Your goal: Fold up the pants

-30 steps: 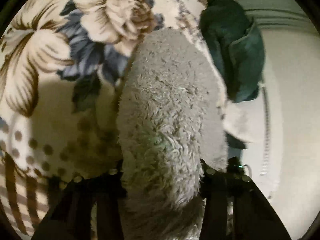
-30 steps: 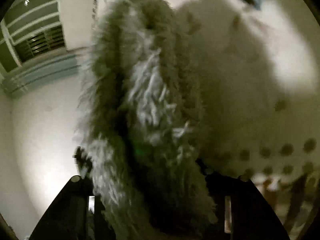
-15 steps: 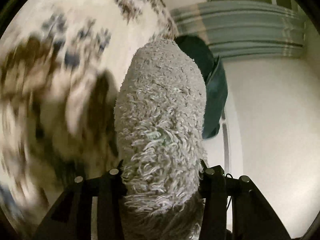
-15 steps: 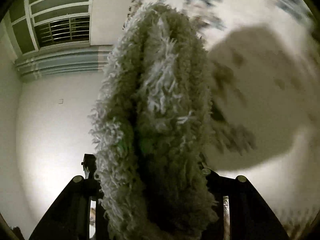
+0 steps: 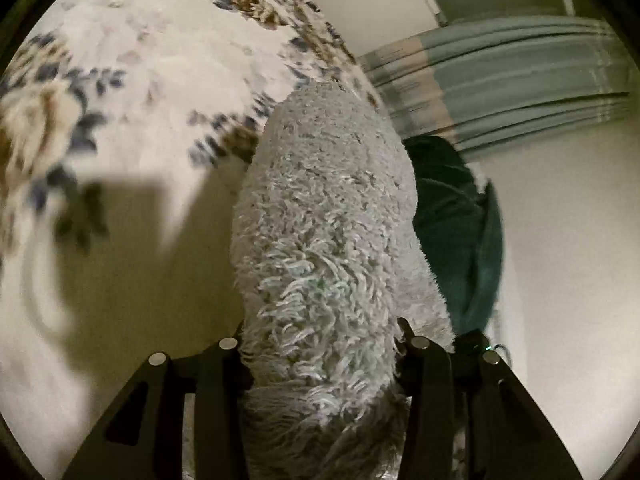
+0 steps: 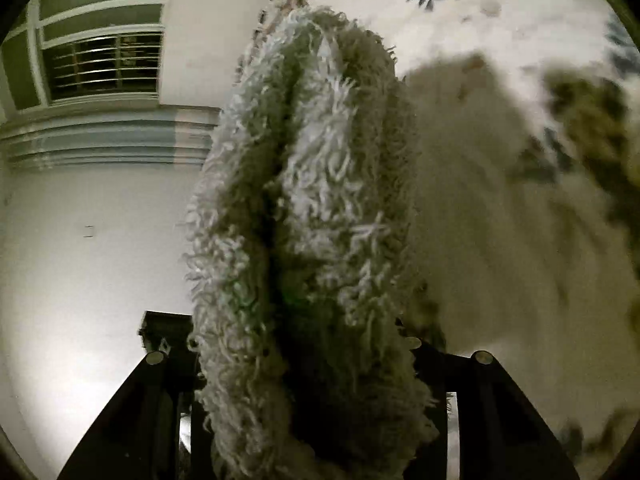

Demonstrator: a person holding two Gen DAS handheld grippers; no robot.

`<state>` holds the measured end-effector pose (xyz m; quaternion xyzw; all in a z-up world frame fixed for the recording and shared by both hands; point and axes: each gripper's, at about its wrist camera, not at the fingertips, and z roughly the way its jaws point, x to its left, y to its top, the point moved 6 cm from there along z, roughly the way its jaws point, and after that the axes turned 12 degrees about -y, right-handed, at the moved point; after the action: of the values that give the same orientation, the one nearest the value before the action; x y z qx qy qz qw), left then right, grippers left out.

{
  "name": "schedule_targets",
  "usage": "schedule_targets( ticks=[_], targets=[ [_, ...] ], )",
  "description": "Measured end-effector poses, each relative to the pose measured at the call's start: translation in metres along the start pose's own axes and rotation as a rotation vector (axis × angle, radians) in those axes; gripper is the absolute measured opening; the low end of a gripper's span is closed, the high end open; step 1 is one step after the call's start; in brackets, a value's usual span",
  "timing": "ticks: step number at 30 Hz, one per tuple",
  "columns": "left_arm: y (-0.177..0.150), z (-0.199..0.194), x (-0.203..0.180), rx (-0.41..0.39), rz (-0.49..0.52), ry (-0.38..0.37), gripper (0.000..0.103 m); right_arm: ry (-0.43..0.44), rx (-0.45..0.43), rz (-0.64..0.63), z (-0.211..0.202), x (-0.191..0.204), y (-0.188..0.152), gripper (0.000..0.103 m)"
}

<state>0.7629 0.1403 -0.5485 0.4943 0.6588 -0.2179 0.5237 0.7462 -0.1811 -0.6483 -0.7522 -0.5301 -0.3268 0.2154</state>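
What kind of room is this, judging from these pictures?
Probably a bedroom at home. A flowered bedsheet lies under the fluffy pants, a barred window sits high in a plain white wall, and dark green clothing lies nearby.

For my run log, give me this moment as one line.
step: mid-fold, carrying | left hand-held gripper: shut on fluffy pants | right hand-held gripper: shut on fluffy pants | below: floral bedspread

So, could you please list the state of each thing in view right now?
fluffy grey pants: bunched, lifted, gripped at both ends
left gripper: shut on the pants
right gripper: shut on the pants
floral bedsheet: spread out
dark green garment: crumpled, untouched
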Motion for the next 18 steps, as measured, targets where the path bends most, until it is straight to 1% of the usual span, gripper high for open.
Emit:
schedule_targets(
  ticks=[2, 3, 4, 5, 6, 7, 8, 9, 10, 11, 12, 13, 14, 15, 16, 18],
  targets=[
    [0.009, 0.01, 0.031, 0.042, -0.011, 0.053, 0.041, -0.093, -0.009, -0.02, 0.025, -0.008, 0.011, 0.043],
    [0.009, 0.013, 0.045, 0.065, -0.022, 0.087, 0.042, -0.139, -0.006, -0.025, 0.034, -0.013, 0.013, 0.044],
    [0.008, 0.017, 0.059, 0.089, -0.038, 0.115, 0.046, -0.162, 0.006, -0.024, 0.04, -0.017, 0.014, 0.046],
    [0.007, 0.017, 0.07, 0.105, -0.059, 0.126, 0.049, -0.186, 0.023, -0.028, 0.045, -0.022, 0.013, 0.054],
    [0.004, 0.015, 0.072, 0.108, -0.067, 0.115, 0.051, -0.226, 0.032, -0.044, 0.049, -0.024, 0.014, 0.061],
    [0.001, 0.012, 0.071, 0.107, -0.067, 0.119, 0.053, -0.254, 0.029, -0.069, 0.047, -0.024, 0.012, 0.063],
    [-0.001, 0.009, 0.067, 0.106, -0.06, 0.136, 0.053, -0.294, 0.023, -0.104, 0.044, -0.022, 0.012, 0.074],
    [-0.005, 0.004, 0.06, 0.107, -0.039, 0.171, 0.054, -0.386, -0.001, -0.145, 0.038, -0.02, 0.011, 0.084],
    [-0.008, 0.0, 0.054, 0.107, -0.024, 0.201, 0.057, -0.448, -0.025, -0.176, 0.031, -0.015, 0.007, 0.084],
    [-0.007, -0.002, 0.047, 0.104, -0.006, 0.248, 0.06, -0.498, -0.051, -0.205, 0.024, -0.012, 0.004, 0.086],
    [-0.011, -0.009, 0.036, 0.097, 0.034, 0.327, 0.067, -0.574, -0.082, -0.238, 0.013, -0.01, -0.004, 0.096],
    [-0.004, -0.007, 0.033, 0.09, 0.064, 0.385, 0.076, -0.626, -0.104, -0.259, 0.005, -0.006, -0.011, 0.102],
    [-0.006, -0.012, 0.023, 0.08, 0.113, 0.465, 0.08, -0.67, -0.128, -0.276, -0.002, 0.003, -0.011, 0.103],
    [-0.01, -0.019, 0.009, 0.061, 0.186, 0.574, 0.088, -0.723, -0.17, -0.298, -0.008, 0.026, -0.014, 0.103],
    [-0.013, -0.022, 0.0, 0.053, 0.234, 0.635, 0.091, -0.765, -0.203, -0.312, -0.017, 0.034, -0.023, 0.103],
    [-0.024, -0.032, -0.021, 0.035, 0.314, 0.737, 0.091, -0.84, -0.269, -0.33, -0.033, 0.063, -0.026, 0.103]
  ],
)
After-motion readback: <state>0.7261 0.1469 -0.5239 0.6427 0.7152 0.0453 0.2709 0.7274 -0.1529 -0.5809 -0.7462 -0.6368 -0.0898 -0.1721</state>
